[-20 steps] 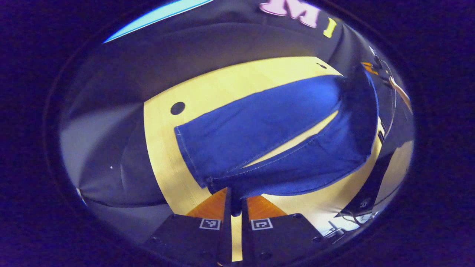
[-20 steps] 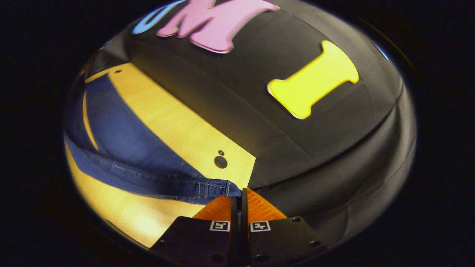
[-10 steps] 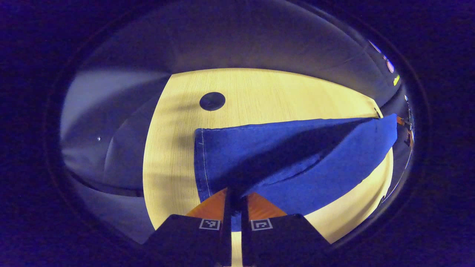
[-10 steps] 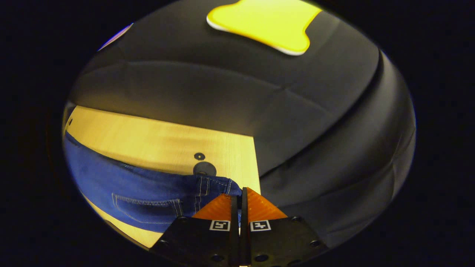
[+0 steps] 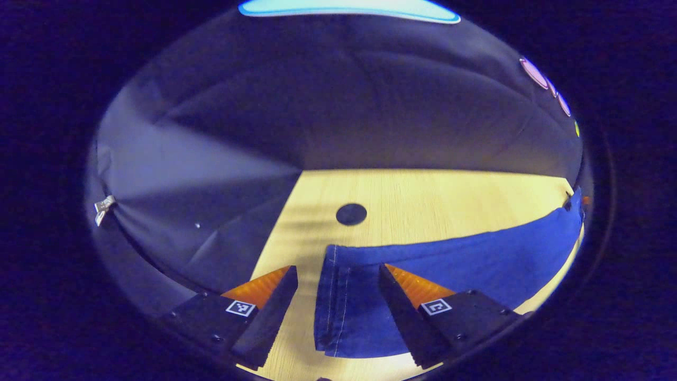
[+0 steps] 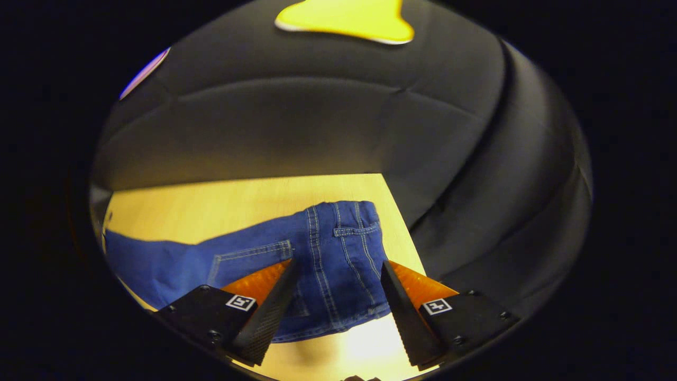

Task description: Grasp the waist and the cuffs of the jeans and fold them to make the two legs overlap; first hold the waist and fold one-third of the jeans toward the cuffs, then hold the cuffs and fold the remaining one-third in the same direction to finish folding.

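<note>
With both hand-held grippers sitting spread wide and holding nothing, this looks like the gap between steps: the jeans [image 5: 449,264] lie flat on the worktop [image 5: 423,196] with the two legs apparently stacked into one strip, so the leg-overlap fold seems done and the thirds haven't started.

Using the jeans as the landmark, nearest first. In the left gripper view, the left hand-held gripper [image 5: 338,296] straddles the cuffs [image 5: 333,307]; one finger sits on bare wood just beside the hem, the other finger [image 5: 402,301] lies over the denim. Can't tell if either pad actually touches cloth, but nothing is pinched. Past the cuffs, the leg runs off across the worktop, and a dark round hole [image 5: 351,214] sits just beyond the hem. Booth wall is behind that.

In the right gripper view, the right hand-held gripper [image 6: 338,301] is just as open, hovering over the waist [image 6: 344,248], with the waistband seams and a belt loop running between its fingers. The back pocket [image 6: 248,259] is just beside it, then the leg stretches away toward the far edge.

Next up, going by the task: the waist end gets grabbed and carried a third of the way toward the cuffs. That calls for closing on both layers at the waistband, not just the top one, otherwise the stacked legs would likely slide apart on the lift.
</note>
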